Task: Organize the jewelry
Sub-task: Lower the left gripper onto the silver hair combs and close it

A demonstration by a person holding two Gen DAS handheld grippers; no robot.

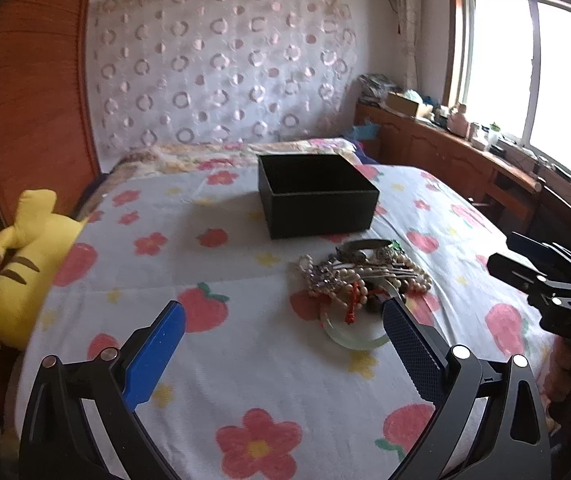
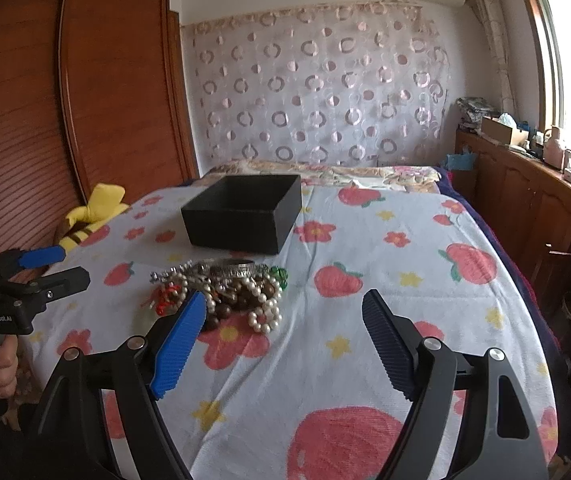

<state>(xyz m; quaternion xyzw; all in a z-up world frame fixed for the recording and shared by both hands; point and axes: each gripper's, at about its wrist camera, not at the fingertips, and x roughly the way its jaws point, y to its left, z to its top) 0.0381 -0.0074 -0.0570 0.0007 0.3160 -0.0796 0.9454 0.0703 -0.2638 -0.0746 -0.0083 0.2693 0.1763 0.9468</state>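
Note:
A heap of jewelry lies on the flowered bedspread: pearl strands, dark beads, a red cord, a silver bangle and a pale green bangle. It also shows in the right wrist view. An open black box stands empty just behind it, also in the right wrist view. My left gripper is open and empty, its right finger beside the heap. My right gripper is open and empty, its left finger at the heap's near edge. Each gripper shows in the other's view, the right and the left.
A yellow plush toy lies at the bed's left edge against a wooden wardrobe. A wooden cabinet with clutter runs along the right under the window. Pillows lie at the bed's head.

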